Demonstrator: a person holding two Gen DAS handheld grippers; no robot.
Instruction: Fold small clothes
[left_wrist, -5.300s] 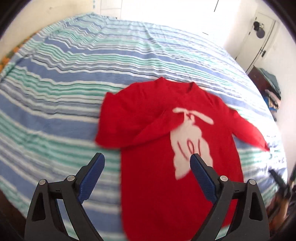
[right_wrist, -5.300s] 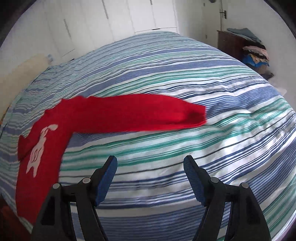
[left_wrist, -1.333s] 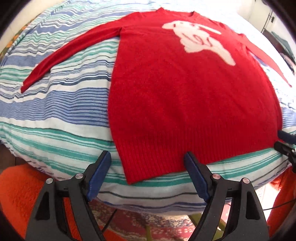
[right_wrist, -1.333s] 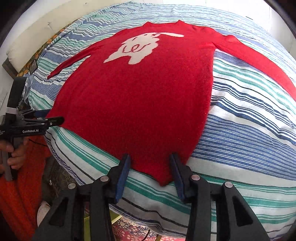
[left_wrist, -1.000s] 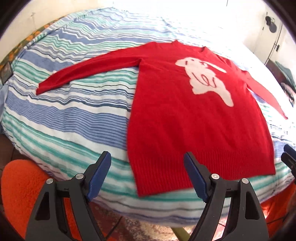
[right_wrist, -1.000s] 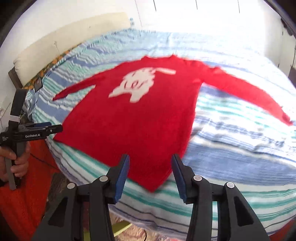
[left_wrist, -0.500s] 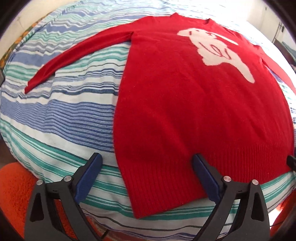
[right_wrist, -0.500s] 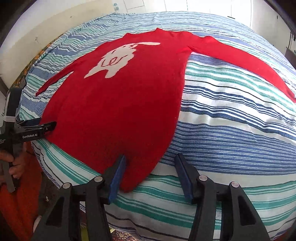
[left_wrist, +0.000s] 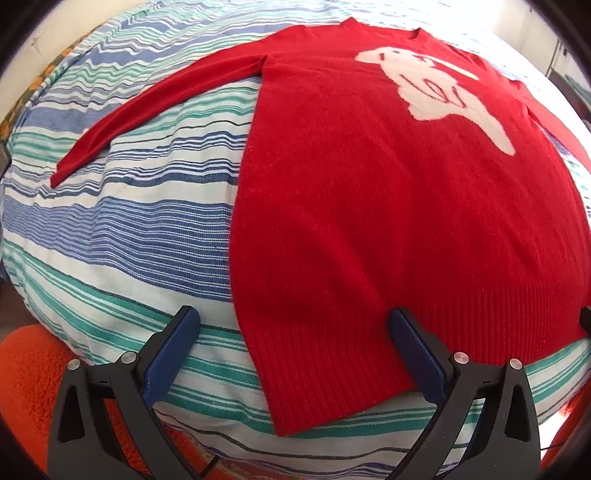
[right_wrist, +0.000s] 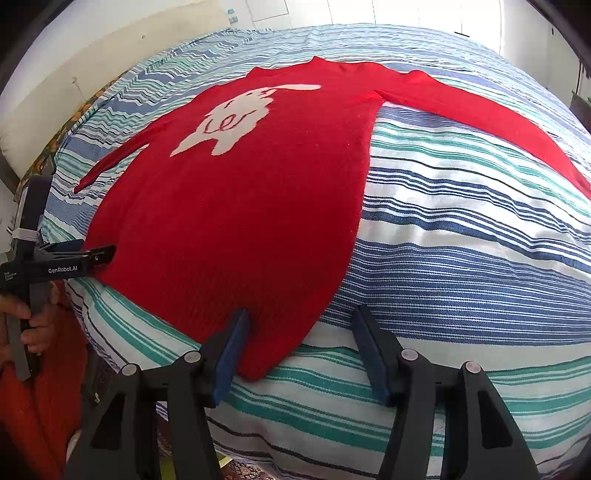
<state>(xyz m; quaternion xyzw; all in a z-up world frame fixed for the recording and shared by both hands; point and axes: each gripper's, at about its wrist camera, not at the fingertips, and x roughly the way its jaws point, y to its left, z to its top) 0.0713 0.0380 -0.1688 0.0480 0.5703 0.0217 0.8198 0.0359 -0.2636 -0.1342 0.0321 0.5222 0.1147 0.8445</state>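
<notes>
Your red sweater (left_wrist: 388, 206) lies flat and face up on the striped bed (left_wrist: 147, 229), its white animal picture (left_wrist: 436, 92) near the neck and both sleeves spread out to the sides. The ribbed hem sits at the near edge of the bed, closest to you. Your left tool (left_wrist: 291, 332) is spread wide and its jaws are opening; the hem's left corner lies between them, with one blue pad over the striped cover beside the sweater and the other pad over the ribbed knit, neither pressing the cloth together, so nothing is gripped. Your right tool (right_wrist: 299, 328) is partly spread and its jaws are also opening; the hem's right corner lies between them, the left pad (right_wrist: 232, 350) touching the knit and the right pad over bare stripes, so it too has let go. In the right wrist view your left hand (right_wrist: 26, 325) grips the handle of the left tool (right_wrist: 92, 256), whose tips sit at the far hem corner. An orange fuzzy cloth (left_wrist: 26, 387) shows below the bed's edge.
</notes>
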